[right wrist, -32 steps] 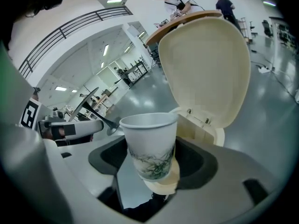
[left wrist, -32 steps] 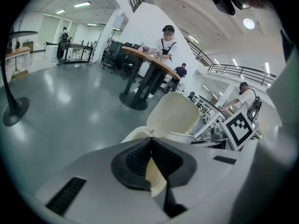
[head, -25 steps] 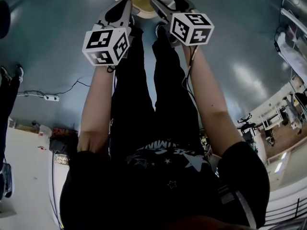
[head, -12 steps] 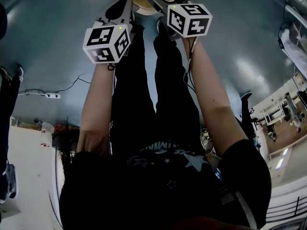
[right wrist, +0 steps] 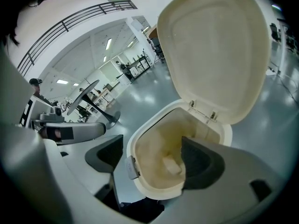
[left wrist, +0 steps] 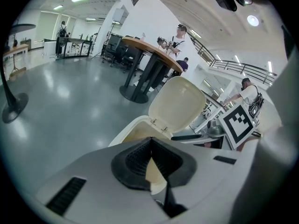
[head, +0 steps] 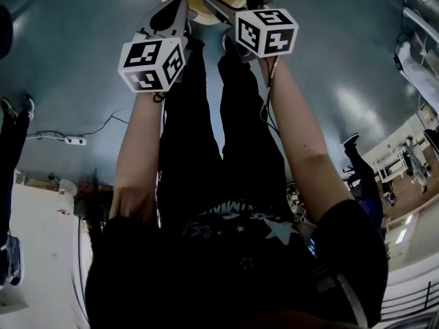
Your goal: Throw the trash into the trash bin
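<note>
The white cup our right gripper carried a second ago is gone from its jaws, which have just been opening and now stand released, wide and empty over the trash bin. A pale piece, which we take for that cup, lies on the bin's bottom, so the throw looks done. Our left gripper hovers beside it, jaws clenched on nothing, and with the lid upright behind the mouth, we judge the open way out is up and back.
</note>
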